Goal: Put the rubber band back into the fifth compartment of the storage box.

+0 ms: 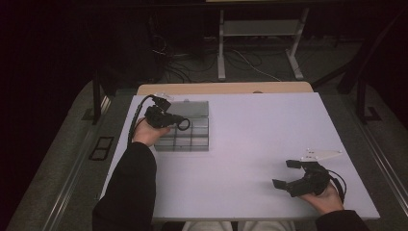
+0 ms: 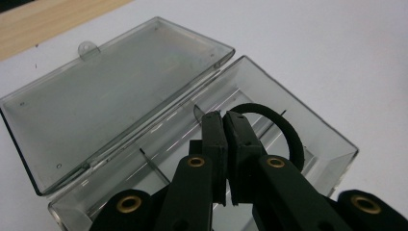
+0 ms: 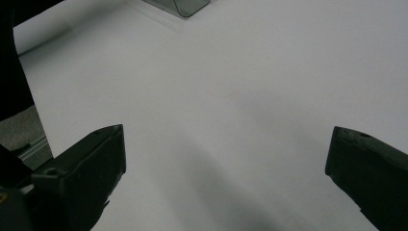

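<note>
A white rectangular bench (image 1: 250, 144) carries the work, with a light wooden board (image 1: 226, 88) along its far edge. Beyond it, a grey metal frame with two legs (image 1: 260, 43) stands on the floor amid loose dark cables (image 1: 187, 65).

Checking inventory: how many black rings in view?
1: the black ring is pinched in the left tongs over the open clear box. Box compartments under the tongs are partly hidden.
</note>
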`<act>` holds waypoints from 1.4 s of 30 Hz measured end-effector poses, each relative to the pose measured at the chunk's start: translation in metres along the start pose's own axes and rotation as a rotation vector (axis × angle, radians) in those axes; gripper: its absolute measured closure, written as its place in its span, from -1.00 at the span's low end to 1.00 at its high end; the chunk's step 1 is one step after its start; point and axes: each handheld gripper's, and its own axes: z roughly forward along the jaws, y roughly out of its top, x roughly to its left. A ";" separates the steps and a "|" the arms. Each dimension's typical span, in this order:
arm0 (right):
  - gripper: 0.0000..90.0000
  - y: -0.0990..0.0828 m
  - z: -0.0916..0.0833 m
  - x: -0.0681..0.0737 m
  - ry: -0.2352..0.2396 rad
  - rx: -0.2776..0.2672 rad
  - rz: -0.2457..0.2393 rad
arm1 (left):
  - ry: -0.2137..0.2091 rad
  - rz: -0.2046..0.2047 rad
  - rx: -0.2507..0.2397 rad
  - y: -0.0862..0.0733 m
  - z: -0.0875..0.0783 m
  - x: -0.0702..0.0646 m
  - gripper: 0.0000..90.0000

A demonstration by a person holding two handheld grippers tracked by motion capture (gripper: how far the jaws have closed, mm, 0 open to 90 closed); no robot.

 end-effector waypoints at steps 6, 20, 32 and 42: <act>-1.00 0.000 0.000 0.000 0.000 0.000 -0.002 | 0.019 -0.007 0.005 -0.002 0.006 0.005 0.93; -1.00 -0.001 0.000 0.000 0.001 0.007 -0.003 | 0.047 -0.037 0.030 -0.007 0.028 0.017 0.93; -1.00 -0.001 0.000 0.000 0.003 0.005 0.001 | 0.062 -0.036 0.045 -0.008 0.035 0.019 0.92; -1.00 -0.001 -0.001 -0.001 0.004 0.001 0.000 | 0.026 -0.054 0.044 -0.010 0.038 0.019 0.77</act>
